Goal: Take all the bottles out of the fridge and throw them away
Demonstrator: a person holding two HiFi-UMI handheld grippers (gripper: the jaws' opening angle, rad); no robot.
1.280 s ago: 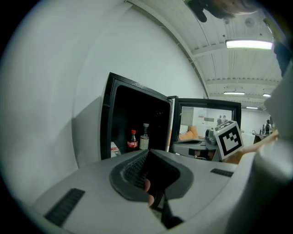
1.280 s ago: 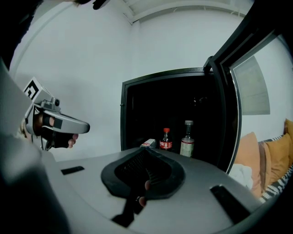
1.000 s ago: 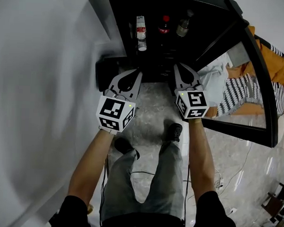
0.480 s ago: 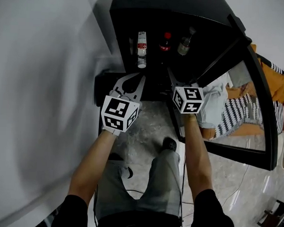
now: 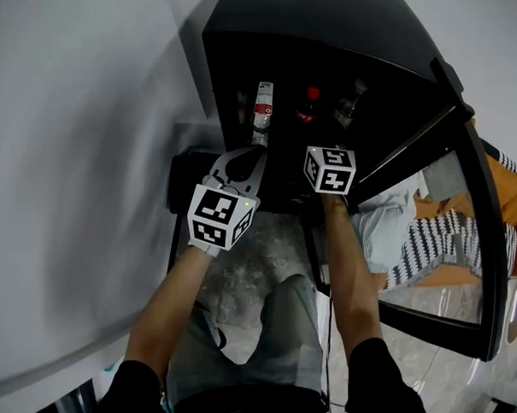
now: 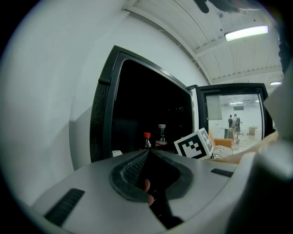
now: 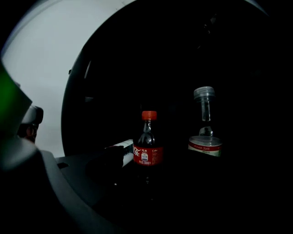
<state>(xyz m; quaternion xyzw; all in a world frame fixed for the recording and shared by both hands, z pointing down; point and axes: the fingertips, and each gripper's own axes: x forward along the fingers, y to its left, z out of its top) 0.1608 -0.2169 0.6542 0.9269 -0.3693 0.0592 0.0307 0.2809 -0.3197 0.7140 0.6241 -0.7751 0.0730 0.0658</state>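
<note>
Three bottles stand in the black fridge (image 5: 249,38): a water bottle (image 5: 263,107), a red-capped cola bottle (image 5: 310,105) and a clear glass bottle (image 5: 349,98). My right gripper (image 7: 151,180) reaches into the fridge, its marker cube (image 5: 330,168) covering the jaws from above. Its jaws are opening, and the cola bottle (image 7: 148,146) stands just ahead between them, untouched. The glass bottle (image 7: 205,132) is to its right, and the water bottle's label (image 7: 123,153) shows past the left jaw. My left gripper (image 5: 246,158) hangs shut and empty in front of the fridge, below the water bottle.
The fridge's glass door (image 5: 446,210) stands swung out to the right of my right arm. A white wall (image 5: 90,151) runs along the left. Striped and orange fabric (image 5: 436,243) shows behind the door. My legs and the pale floor (image 5: 247,261) are below.
Both grippers moved forward toward the fridge. The right one went into the opening, and its jaws, together a second ago, are now hidden under its cube in the head view.
</note>
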